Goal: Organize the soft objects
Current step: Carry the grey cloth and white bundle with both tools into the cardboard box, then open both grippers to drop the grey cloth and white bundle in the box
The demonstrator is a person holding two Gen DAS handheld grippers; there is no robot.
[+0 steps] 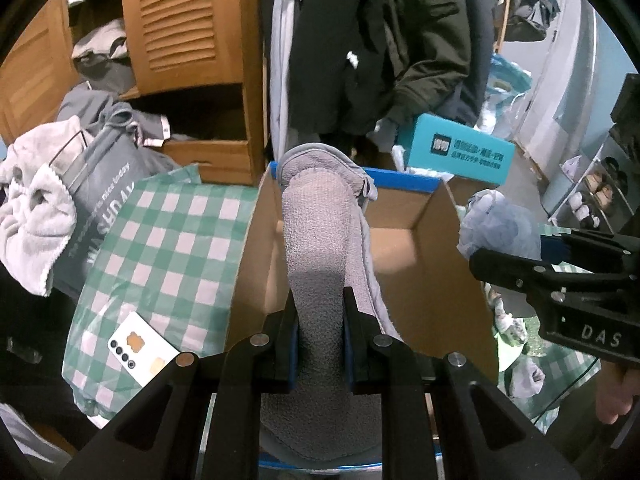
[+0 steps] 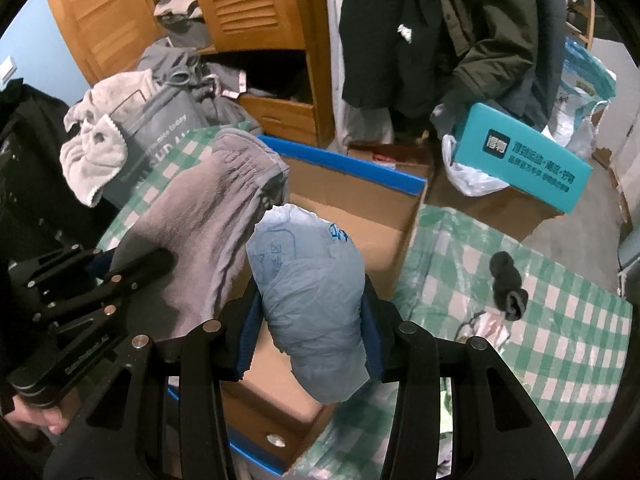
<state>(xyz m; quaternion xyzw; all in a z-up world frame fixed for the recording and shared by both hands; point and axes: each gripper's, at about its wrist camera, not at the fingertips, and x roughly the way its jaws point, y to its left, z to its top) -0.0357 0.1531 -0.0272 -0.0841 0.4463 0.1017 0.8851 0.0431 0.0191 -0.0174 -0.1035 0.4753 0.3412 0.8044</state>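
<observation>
My left gripper [image 1: 318,320] clamped on grey fleecy garment [image 1: 316,220], elastic waistband at 12 o'clock, over open cardboard box [image 1: 404,240]. My right gripper [image 2: 310,320] clamped on one pale blue crumpled bundle [image 2: 308,280] above same box. One dark sock [image 2: 506,284] at 3 o'clock on checked cloth [image 2: 560,320].

Lighting: dim, cool indoor light, bluish cast, source not visible. Shadows: soft; deep black inside the wooden wardrobe [image 1: 192,112] and among the hanging coats [image 2: 420,32]. Glare: none, save small glints on the metal pins. Distortion: strong fisheye bowing, black vignette at every corner. Focus: centre fairly sharp; edges were smeared, slight motion blur and grain throughout both views.
</observation>
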